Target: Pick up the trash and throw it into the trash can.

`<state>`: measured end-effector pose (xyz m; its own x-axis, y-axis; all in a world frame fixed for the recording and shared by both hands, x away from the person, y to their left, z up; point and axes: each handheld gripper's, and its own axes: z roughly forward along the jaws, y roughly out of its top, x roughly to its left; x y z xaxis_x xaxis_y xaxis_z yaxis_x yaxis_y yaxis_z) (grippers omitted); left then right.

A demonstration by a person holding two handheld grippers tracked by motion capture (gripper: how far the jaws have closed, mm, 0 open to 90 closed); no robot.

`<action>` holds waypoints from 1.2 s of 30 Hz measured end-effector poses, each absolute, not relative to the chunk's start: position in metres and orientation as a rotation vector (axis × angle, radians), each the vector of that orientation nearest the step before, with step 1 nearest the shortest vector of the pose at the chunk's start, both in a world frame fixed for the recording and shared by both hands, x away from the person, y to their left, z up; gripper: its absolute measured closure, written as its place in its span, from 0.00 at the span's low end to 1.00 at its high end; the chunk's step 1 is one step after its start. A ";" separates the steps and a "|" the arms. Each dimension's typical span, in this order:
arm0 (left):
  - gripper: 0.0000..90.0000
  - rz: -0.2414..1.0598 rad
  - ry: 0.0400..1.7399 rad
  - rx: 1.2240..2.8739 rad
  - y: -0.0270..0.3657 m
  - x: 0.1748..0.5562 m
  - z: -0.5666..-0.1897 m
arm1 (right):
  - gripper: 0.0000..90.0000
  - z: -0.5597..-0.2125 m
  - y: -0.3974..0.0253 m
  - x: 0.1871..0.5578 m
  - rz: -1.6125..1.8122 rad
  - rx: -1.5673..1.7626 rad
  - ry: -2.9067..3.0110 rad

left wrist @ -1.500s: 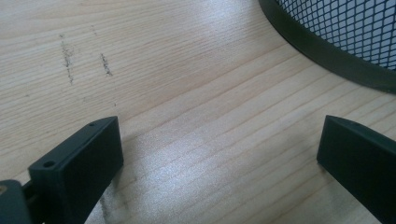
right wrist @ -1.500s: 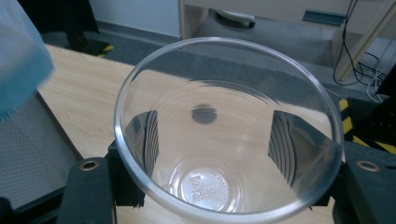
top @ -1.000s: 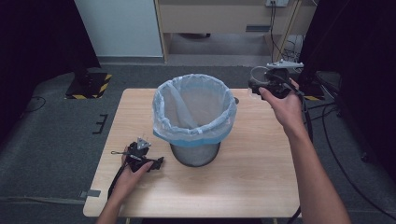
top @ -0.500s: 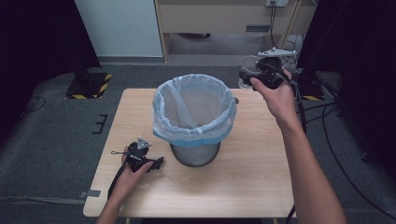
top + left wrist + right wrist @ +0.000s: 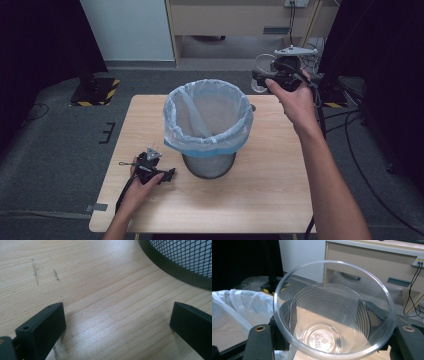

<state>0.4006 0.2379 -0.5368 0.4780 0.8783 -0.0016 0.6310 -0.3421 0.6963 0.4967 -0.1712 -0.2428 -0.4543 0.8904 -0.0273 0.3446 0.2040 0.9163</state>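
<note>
A clear plastic cup [image 5: 334,312], ribbed round its wall and empty, is seen upright from above in the right gripper view. It is clamped between the jaws of the right gripper [image 5: 264,79], which press on its sides below the rim. In the high view it is held in the air off the far right corner of the table [image 5: 280,175], just beyond the bag-lined mesh bin [image 5: 209,120]. The left gripper [image 5: 167,174] rests on the tabletop beside the bin's base, its jaws spread wide with bare wood between them.
</note>
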 end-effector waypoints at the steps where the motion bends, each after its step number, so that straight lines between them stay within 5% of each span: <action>1: 0.00 0.502 1.243 2.091 0.238 0.401 -0.537 | 0.37 -0.242 -0.170 0.496 1.229 1.143 1.909; 36: 0.00 0.502 1.243 2.090 0.238 0.401 -0.537 | 0.36 -0.232 -0.115 0.481 1.326 1.014 2.005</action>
<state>0.4006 0.2379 -0.5368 0.4783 0.8782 -0.0017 0.6310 -0.3424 0.6961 0.4809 -0.1148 -0.2317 -0.5802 0.8142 -0.0225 0.2978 0.2378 0.9246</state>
